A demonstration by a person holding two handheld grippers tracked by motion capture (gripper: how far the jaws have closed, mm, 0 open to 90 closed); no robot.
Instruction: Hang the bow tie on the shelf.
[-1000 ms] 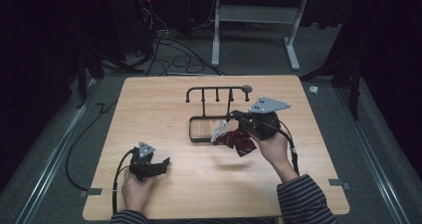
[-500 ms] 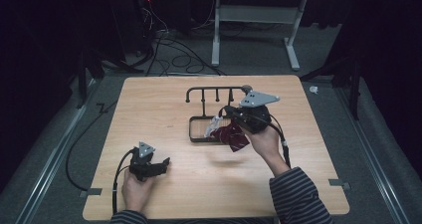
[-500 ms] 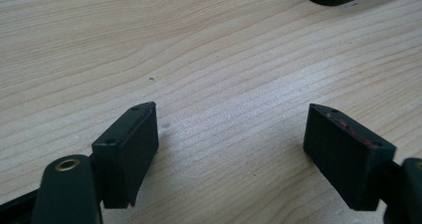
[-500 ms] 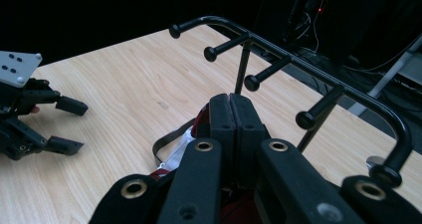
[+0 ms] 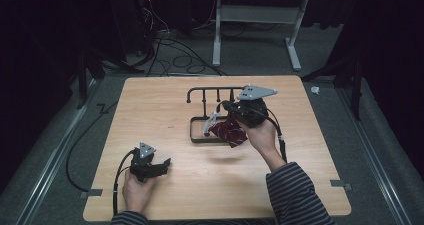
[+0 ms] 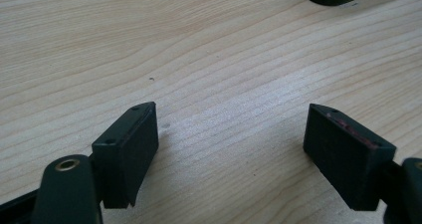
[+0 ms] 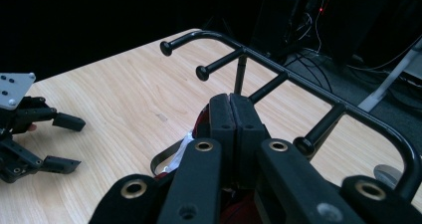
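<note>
While the dark red cloth [image 5: 227, 131] is being pinched between the pressed-together jaws of the right gripper [image 5: 223, 116], it is being carried toward the far side of the table [image 5: 160, 105]. A second ago it was hanging nearer the right front of the black peg rack [image 5: 215, 92]. Now it is dangling over the rack's base frame, just below the row of pegs, with a white tag [image 5: 212, 121] showing beside it. This is being read as an approach to hanging: the cloth is being brought up to the pegs, and nothing is hung yet.

In the right gripper view, the closed jaws are pointing at the rack's top bar [image 7: 318, 92], and the knobbed peg tips [image 7: 202, 72] are standing close in front. These pegs are likely to be in the way, since a loop or fold must be passed over one knob without catching on its neighbours.

At the near left, the left gripper [image 5: 150, 166] is resting on the bare wood, well apart from the rack. It has not shifted, and its jaws are being held spread with nothing between them.
</note>
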